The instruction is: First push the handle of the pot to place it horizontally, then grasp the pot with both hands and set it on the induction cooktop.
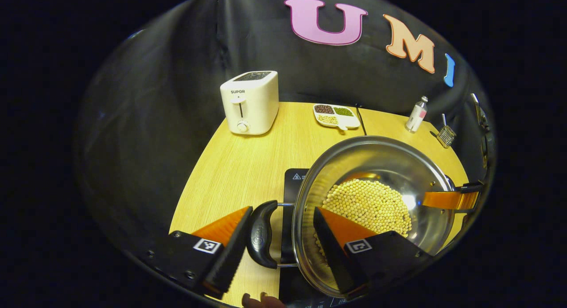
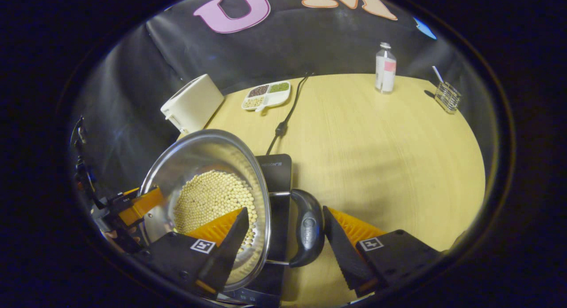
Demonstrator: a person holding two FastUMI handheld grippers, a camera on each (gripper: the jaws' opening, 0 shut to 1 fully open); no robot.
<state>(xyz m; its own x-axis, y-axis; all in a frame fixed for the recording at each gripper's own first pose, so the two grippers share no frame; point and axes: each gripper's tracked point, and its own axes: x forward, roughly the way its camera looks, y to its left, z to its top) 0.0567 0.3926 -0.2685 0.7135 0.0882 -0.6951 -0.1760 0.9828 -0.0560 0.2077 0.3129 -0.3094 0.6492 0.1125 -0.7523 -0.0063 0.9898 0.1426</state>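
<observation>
Black cloth backs a wooden table (image 2: 376,135) on which a toaster (image 1: 250,102), a bean tray (image 2: 266,94) and a bottle (image 2: 385,68) are seen. On the cooktop (image 2: 277,166) a steel pot (image 1: 376,157) holding beans is set. Each pot handle (image 1: 262,232) is straddled by wide-open jaws: left gripper (image 1: 281,237), right gripper (image 2: 285,235), nothing clamped.

A staged kitchen booth: toaster (image 1: 250,102), induction cooktop (image 2: 277,166), wooden table (image 2: 376,139).
</observation>
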